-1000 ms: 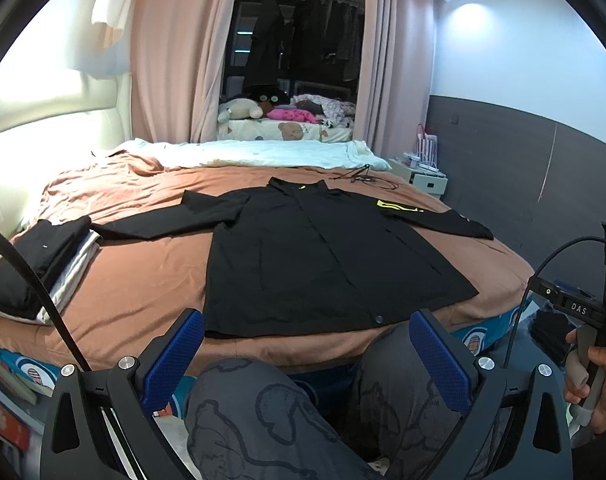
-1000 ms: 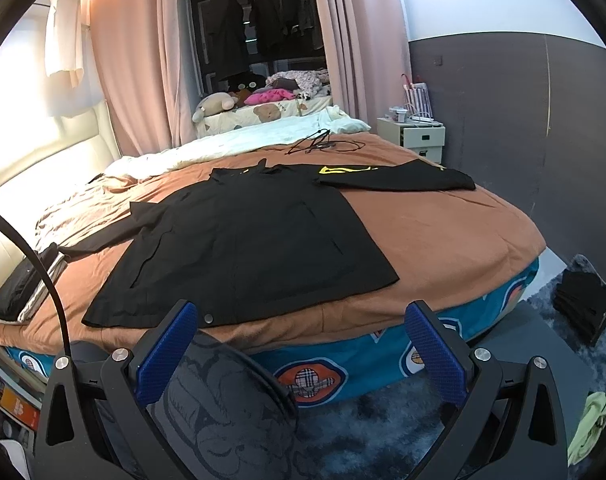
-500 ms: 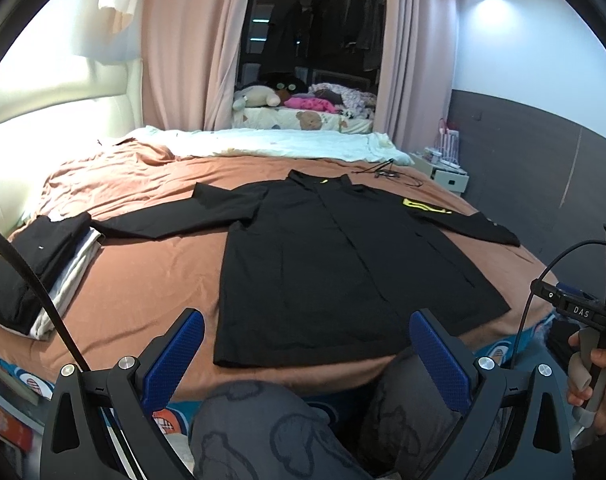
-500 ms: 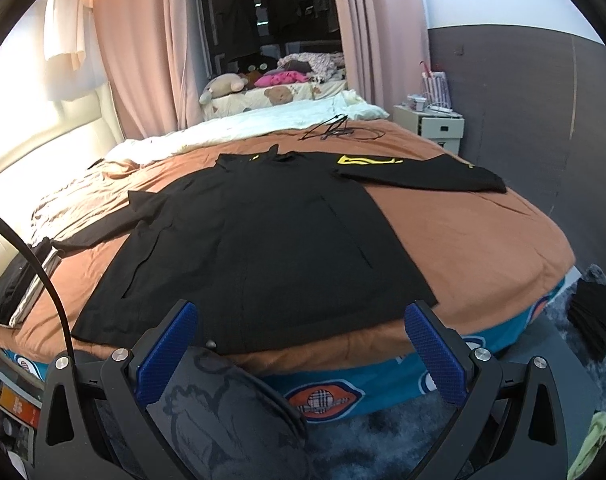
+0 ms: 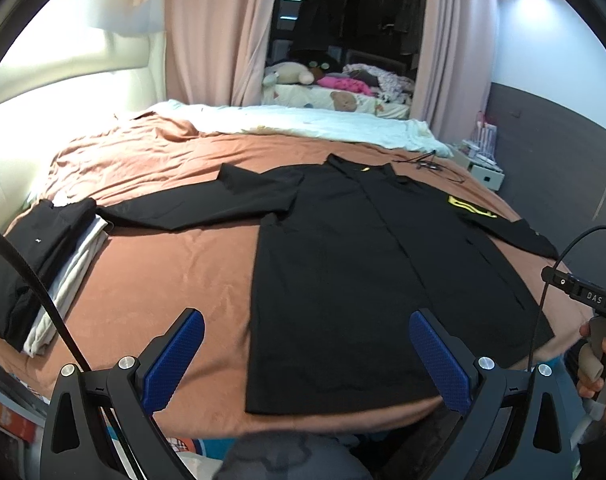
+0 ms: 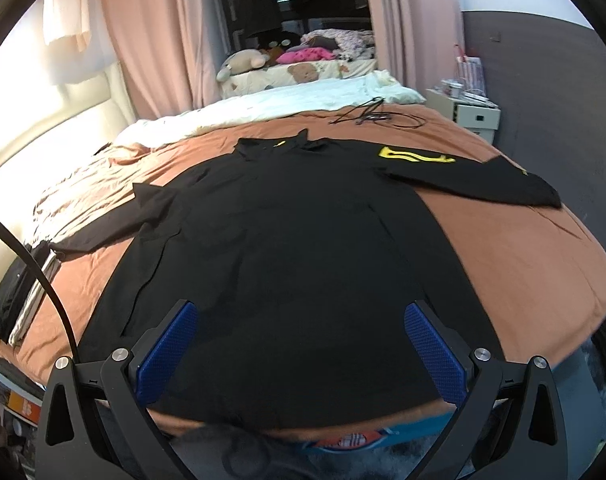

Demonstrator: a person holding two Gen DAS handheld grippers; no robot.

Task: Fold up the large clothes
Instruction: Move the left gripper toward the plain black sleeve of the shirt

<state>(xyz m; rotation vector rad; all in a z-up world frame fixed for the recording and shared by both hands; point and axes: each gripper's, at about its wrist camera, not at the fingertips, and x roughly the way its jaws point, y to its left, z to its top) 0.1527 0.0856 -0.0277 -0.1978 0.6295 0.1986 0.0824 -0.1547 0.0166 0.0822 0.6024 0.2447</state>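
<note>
A large black long-sleeved shirt [image 5: 355,264] lies spread flat on the brown bed, collar far, hem near, both sleeves out to the sides. It also fills the middle of the right wrist view [image 6: 287,248]; its right sleeve carries a yellow print [image 6: 415,156]. My left gripper [image 5: 305,356] is open and empty, hovering above the hem's left part. My right gripper [image 6: 299,354] is open and empty, just above the hem near the bed's front edge. The right gripper's handle and hand show at the right edge of the left wrist view [image 5: 595,332].
A stack of folded clothes [image 5: 43,264], black on white, sits at the bed's left edge. A white duvet [image 5: 303,124] lies across the far side. A black cable [image 6: 375,116] lies beyond the collar. A white nightstand [image 6: 471,114] stands at the right.
Both grippers have moved forward and down toward the bed. The shirt's hem now lies between and under the fingers; my legs have dropped almost out of view.
</note>
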